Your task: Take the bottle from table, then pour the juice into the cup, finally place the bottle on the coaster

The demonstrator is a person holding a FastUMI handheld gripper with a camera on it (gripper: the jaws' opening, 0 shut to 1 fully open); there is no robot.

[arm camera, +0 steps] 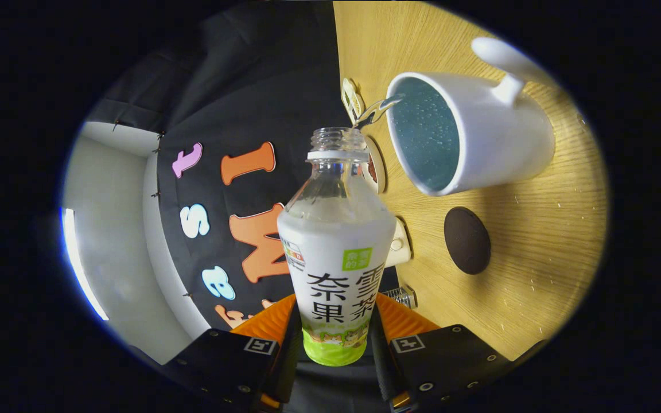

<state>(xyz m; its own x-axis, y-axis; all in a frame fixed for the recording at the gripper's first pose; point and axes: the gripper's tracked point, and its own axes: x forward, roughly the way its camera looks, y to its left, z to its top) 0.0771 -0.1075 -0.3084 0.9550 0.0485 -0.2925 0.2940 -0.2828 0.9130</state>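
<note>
My gripper (333, 338) is shut on a clear plastic bottle (336, 252) with a white and green label, held by its lower body between both fingers. The whole view is rolled, so the bottle is tipped toward a white mug (479, 137) on the wooden table (537, 258). The bottle's mouth (339, 137) has no cap. A thin clear stream (377, 110) runs from it over the mug's rim. The mug's inside looks bluish with droplets. A dark round coaster (467, 240) lies on the table beside the mug, beyond my fingers.
Several small wooden pieces (352, 98) lie on the table near the booth wall, partly behind the bottle. A small metallic cap-like object (402, 296) lies close to my fingers. The table's edge meets the black cloth wall behind the bottle.
</note>
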